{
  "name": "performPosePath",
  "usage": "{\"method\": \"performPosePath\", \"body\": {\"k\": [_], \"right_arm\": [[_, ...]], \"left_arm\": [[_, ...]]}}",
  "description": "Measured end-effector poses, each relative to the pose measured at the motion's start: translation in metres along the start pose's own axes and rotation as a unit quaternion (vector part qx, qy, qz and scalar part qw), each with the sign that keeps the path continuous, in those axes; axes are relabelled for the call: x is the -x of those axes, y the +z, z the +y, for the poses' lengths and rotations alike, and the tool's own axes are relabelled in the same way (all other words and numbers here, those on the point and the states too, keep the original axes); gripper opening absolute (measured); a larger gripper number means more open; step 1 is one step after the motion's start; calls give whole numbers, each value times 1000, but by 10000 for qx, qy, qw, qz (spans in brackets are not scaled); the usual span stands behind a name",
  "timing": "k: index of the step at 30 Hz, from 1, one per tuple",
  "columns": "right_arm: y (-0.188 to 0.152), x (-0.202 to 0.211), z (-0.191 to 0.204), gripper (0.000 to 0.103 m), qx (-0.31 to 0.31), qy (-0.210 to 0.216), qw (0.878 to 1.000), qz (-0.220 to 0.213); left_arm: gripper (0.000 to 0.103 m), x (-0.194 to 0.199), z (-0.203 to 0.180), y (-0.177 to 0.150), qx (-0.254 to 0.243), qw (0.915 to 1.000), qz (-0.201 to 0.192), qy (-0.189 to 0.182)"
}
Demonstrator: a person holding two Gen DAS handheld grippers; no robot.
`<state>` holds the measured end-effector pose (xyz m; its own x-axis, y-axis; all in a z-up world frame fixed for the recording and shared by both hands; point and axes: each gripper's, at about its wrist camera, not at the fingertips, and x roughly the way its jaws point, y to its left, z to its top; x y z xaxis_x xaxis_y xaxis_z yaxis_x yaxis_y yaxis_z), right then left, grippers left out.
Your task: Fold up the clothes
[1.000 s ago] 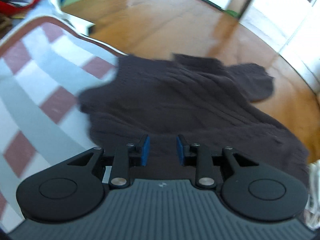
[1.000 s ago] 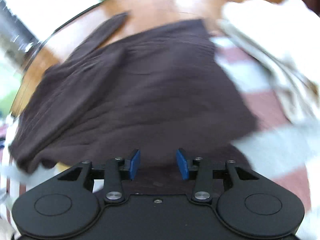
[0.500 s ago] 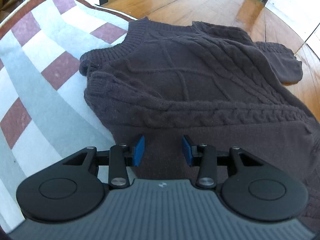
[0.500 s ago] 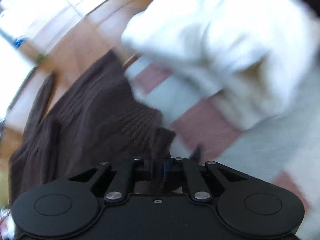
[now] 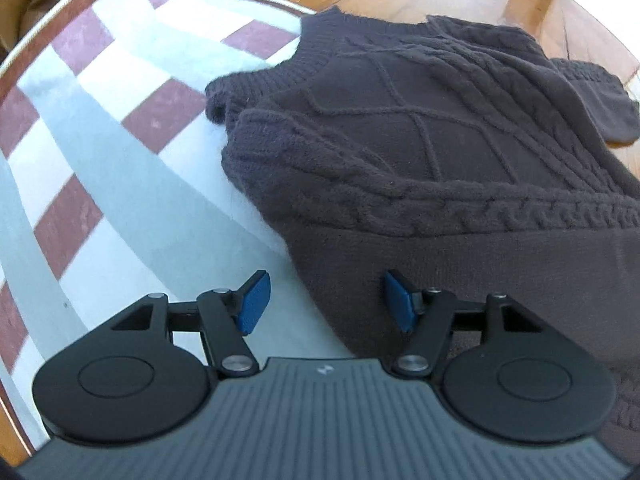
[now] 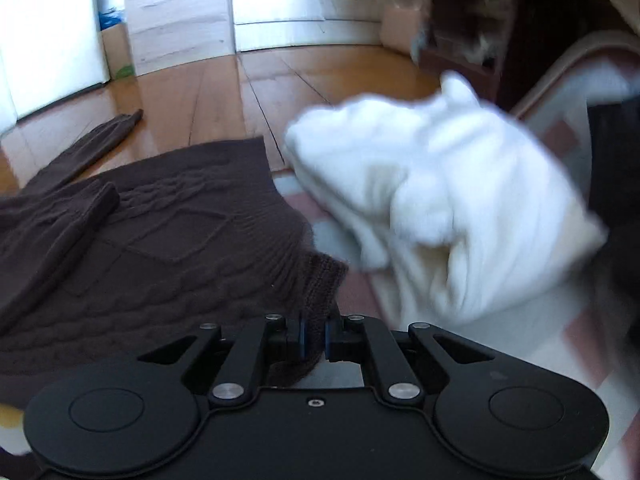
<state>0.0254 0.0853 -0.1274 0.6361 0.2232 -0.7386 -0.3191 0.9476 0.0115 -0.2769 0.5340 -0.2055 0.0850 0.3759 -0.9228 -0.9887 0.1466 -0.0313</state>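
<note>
The white garment (image 6: 436, 196) is blurred in the right wrist view, so its shape is hard to read, and the room behind it is dim. The dark sweater (image 5: 420, 140) lies on the checked blanket (image 5: 104, 152), one sleeve spilling onto the wooden floor (image 6: 224, 84). The left gripper (image 5: 326, 300) hangs released, jaws wide over the sweater's near edge. The right gripper (image 6: 314, 338) is clenched on the sweater's ribbed hem
</note>
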Motion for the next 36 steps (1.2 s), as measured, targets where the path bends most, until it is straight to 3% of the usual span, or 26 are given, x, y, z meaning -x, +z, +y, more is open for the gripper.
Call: {"method": "performPosePath", "body": {"k": [3, 4, 5, 7, 10, 13, 16, 18, 21, 23, 25, 29, 33, 36], "right_arm": [[-12, -24, 1, 12, -88, -282, 9989, 359], [-11, -24, 9, 19, 170, -435, 9983, 346], [-8, -23, 18, 20, 417, -496, 9971, 396], [6, -19, 29, 31, 599, -385, 9965, 432], [28, 3, 35, 55, 752, -510, 9958, -73], [45, 22, 40, 59, 1022, -403, 9926, -527], [74, 18, 47, 59, 1053, 291, 9929, -469], [109, 5, 54, 59, 1092, 1157, 9871, -167], [173, -26, 88, 59, 1655, 2364, 9564, 447], [216, -58, 117, 59, 1992, 2836, 9339, 876], [255, -98, 143, 59, 2135, 2938, 9236, 1229], [301, -153, 180, 59, 2423, 2566, 9219, 1598], [312, -174, 186, 59, 2507, 3093, 9007, 1737], [318, -215, 204, 59, 2323, 3305, 8942, 1929]], "left_arm": [[69, -1, 1, -1, 33, 10000, 37, -4], [69, 1, 0, -1, -26, 10000, 40, 14], [69, 3, -1, 0, -83, 10000, 15, 7], [67, 10, -6, 1, -297, 9995, -72, 5], [67, 32, -14, 5, -667, 9967, -460, 27], [67, 56, -18, 14, -967, 9912, -872, -223], [67, 70, -23, 33, -1343, 9844, -1072, -381], [67, 75, -28, 51, -1510, 9803, -1148, -541], [67, 73, -39, 87, -1615, 9758, -1179, -890], [68, 66, -54, 116, -1664, 9727, -1199, -1084], [71, 52, -74, 146, -1772, 9702, -1209, -1126], [73, 14, -114, 197, -2325, 9635, -1041, -821], [73, -22, -145, 233, -2780, 9510, -863, -1042], [73, -43, -170, 241, -3310, 9345, -698, -1108]]}}
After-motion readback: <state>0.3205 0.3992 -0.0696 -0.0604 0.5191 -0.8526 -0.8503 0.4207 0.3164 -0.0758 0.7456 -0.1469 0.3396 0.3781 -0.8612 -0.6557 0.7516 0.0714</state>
